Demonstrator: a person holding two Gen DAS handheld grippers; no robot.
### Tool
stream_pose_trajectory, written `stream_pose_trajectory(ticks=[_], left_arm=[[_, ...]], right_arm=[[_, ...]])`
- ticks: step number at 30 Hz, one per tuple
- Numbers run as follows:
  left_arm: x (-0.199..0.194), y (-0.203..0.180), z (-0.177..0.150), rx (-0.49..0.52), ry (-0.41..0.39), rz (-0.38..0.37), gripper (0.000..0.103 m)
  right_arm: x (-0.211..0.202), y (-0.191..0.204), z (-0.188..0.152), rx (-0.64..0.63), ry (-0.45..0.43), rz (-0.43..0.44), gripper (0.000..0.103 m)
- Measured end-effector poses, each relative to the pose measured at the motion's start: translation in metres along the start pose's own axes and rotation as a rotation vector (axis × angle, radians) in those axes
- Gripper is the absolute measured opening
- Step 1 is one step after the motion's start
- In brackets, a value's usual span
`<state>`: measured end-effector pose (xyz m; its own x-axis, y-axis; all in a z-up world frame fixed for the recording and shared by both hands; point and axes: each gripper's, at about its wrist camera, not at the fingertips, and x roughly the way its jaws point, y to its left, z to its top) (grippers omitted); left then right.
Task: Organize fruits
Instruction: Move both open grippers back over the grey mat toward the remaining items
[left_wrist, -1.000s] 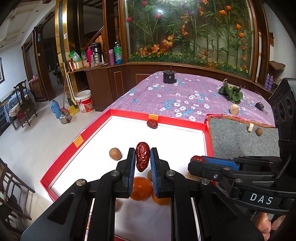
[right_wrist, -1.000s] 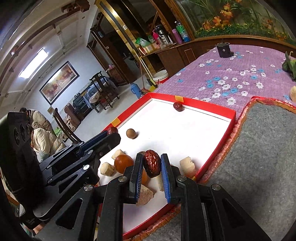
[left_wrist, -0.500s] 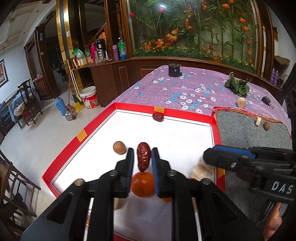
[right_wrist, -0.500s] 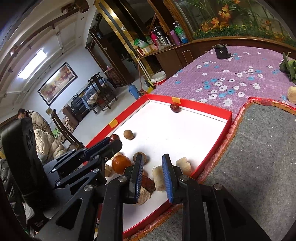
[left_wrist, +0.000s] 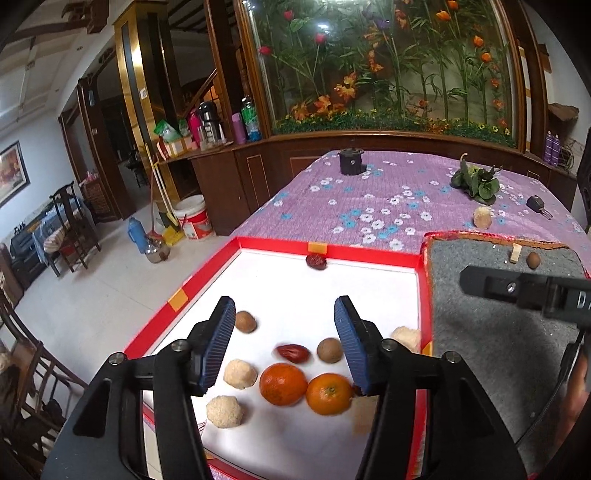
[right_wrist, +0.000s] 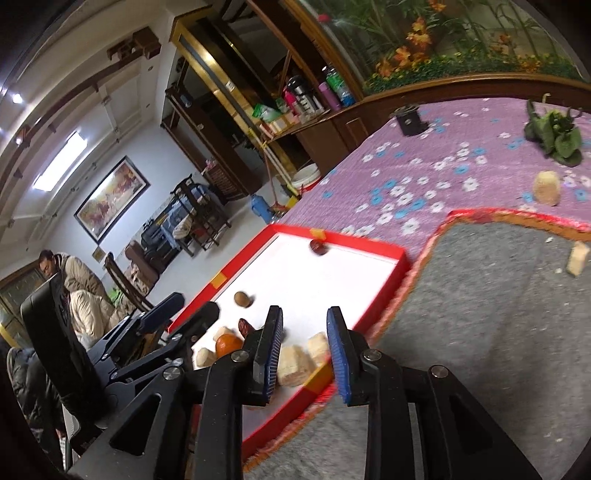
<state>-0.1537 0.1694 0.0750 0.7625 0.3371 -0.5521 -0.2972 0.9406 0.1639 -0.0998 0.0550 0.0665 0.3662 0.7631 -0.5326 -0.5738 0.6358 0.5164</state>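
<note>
A red-rimmed white tray (left_wrist: 369, 254) holds two oranges (left_wrist: 283, 384), a red date (left_wrist: 293, 353), two brown longans (left_wrist: 329, 350), pale fuzzy balls (left_wrist: 240, 373) and another date (left_wrist: 316, 261) at its far rim. My left gripper (left_wrist: 284, 345) is open and empty above the fruit pile. My right gripper (right_wrist: 304, 354) is open and empty over the tray's (right_wrist: 400, 254) near right corner, with pale chunks (right_wrist: 295, 365) seen between its fingers. An orange (right_wrist: 226, 343), a date (right_wrist: 244, 327) and a longan (right_wrist: 242, 298) show left of it.
A grey felt mat (left_wrist: 491, 332) right of the tray carries a longan (left_wrist: 533, 260) and a pale chunk (left_wrist: 514, 253). On the purple flowered cloth (left_wrist: 369, 199) lie a fuzzy ball (left_wrist: 482, 218), a leafy bunch (left_wrist: 476, 182), a black cup (left_wrist: 351, 160) and a key (left_wrist: 537, 205).
Both grippers opened and dropped their red dates into the tray, the right one first, then the left. Both have pulled up and back from the fruit.
</note>
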Motion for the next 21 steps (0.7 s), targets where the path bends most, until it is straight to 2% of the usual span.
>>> stream_pose_trajectory(ticks=[4, 6, 7, 10, 13, 17, 19, 21], left_arm=[[-0.005, -0.011, 0.009, 0.031, -0.016, 0.001, 0.055], [-0.007, -0.019, 0.014, 0.046, -0.02, 0.0, 0.06], [-0.007, -0.023, 0.016, 0.052, -0.021, -0.002, 0.064], [-0.009, -0.041, 0.024, 0.088, -0.022, -0.036, 0.065], [-0.011, -0.067, 0.033, 0.133, -0.032, -0.094, 0.065], [-0.005, -0.106, 0.042, 0.178, -0.008, -0.204, 0.065], [-0.001, -0.126, 0.044, 0.205, 0.01, -0.258, 0.065], [0.006, -0.143, 0.047, 0.226, 0.033, -0.285, 0.065]], right_arm=[[-0.026, -0.022, 0.009, 0.017, -0.04, -0.038, 0.033], [-0.042, -0.036, 0.013, 0.022, -0.067, -0.07, 0.033], [-0.05, -0.045, 0.016, 0.022, -0.079, -0.089, 0.034], [-0.077, -0.076, 0.022, 0.027, -0.126, -0.171, 0.034], [-0.1, -0.113, 0.025, 0.03, -0.136, -0.286, 0.035], [-0.116, -0.159, 0.022, 0.088, -0.121, -0.371, 0.035], [-0.118, -0.173, 0.02, 0.118, -0.107, -0.381, 0.035], [-0.107, -0.181, 0.021, 0.117, -0.056, -0.383, 0.035]])
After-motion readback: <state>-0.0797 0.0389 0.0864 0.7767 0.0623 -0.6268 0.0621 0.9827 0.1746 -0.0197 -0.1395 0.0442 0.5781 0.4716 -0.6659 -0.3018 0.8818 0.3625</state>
